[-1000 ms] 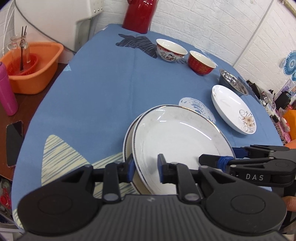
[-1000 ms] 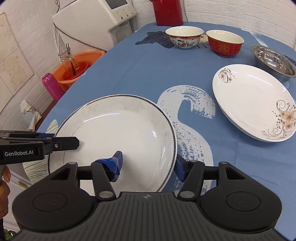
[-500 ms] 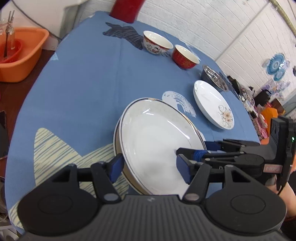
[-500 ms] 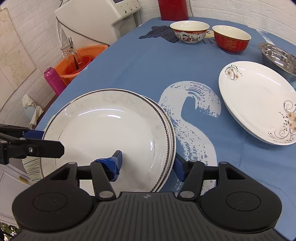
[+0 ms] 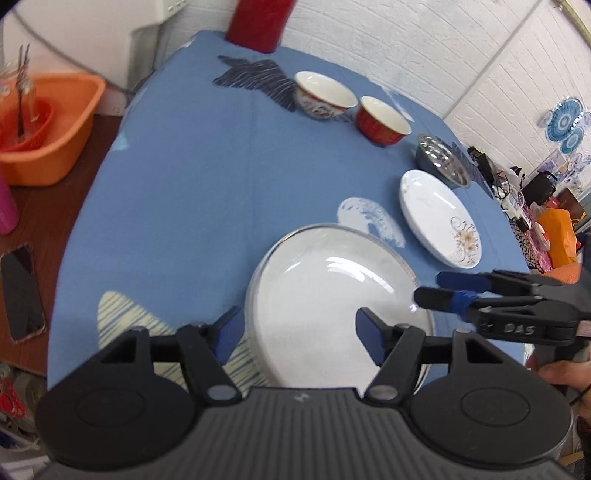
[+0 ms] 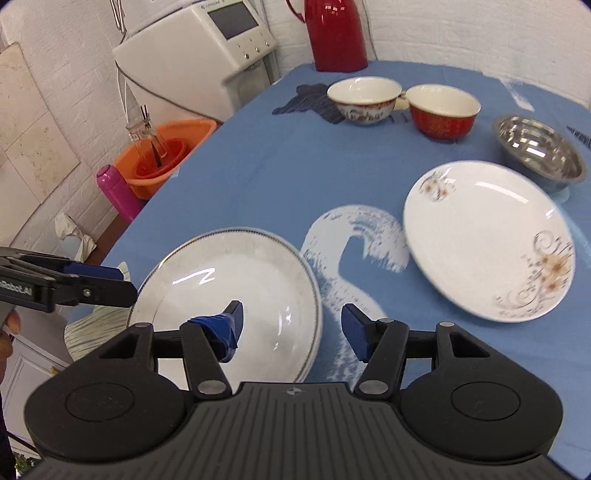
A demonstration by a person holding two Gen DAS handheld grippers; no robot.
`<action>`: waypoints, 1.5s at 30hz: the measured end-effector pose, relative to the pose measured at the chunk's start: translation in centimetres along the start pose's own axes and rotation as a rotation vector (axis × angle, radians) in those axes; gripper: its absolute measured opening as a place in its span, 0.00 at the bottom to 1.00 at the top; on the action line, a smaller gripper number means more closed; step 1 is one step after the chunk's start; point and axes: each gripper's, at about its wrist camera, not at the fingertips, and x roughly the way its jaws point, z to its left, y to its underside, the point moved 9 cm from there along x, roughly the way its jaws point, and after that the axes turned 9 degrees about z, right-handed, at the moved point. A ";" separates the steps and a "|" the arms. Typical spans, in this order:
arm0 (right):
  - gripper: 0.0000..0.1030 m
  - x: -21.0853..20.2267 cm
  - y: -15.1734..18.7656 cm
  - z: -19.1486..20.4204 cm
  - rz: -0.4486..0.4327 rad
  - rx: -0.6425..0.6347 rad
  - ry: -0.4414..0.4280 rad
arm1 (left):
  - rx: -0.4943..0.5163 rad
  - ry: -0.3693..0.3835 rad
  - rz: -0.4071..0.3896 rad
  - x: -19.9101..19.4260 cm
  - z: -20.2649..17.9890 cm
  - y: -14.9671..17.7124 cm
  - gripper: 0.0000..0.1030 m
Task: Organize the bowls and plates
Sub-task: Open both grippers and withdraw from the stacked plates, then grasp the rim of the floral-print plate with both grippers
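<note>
A counter [image 6: 258, 177] under a blue cloth fills most of both views. At the lower centre of each lies a stack of white plates [image 6: 236, 291], the top one rimmed with a dark dotted line. To its right, apart from it, rests a white floral plate [image 6: 487, 236], and just beyond that a steel bowl [image 6: 539, 151]. Further up stand a red bowl [image 6: 443, 114] and a white patterned bowl [image 6: 364, 99], close together; all three bowls look empty. A red jug [image 6: 338, 33] stands at the top edge.

Off the counter at left, an orange basin [image 6: 162, 162] holds a smaller red tub and a glass bottle. White brick walls surround.

The left claw [image 5: 299, 332] is spread wide over the stack's near edge, gripping nothing. The right claw [image 6: 291, 325] is likewise spread, straddling the stack's right rim.
</note>
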 end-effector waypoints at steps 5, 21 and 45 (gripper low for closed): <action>0.45 -5.1 -2.8 -7.4 -0.064 0.077 0.174 | 0.082 0.044 -0.031 0.9 -5.4 -4.2 0.67; 0.47 3.1 -3.0 -22.0 0.097 0.371 0.234 | 0.055 0.043 0.157 17.3 -14.0 -12.6 0.69; 0.31 2.8 -2.1 -19.7 0.013 0.323 0.185 | 0.111 -0.026 0.117 18.3 -14.4 -12.0 0.31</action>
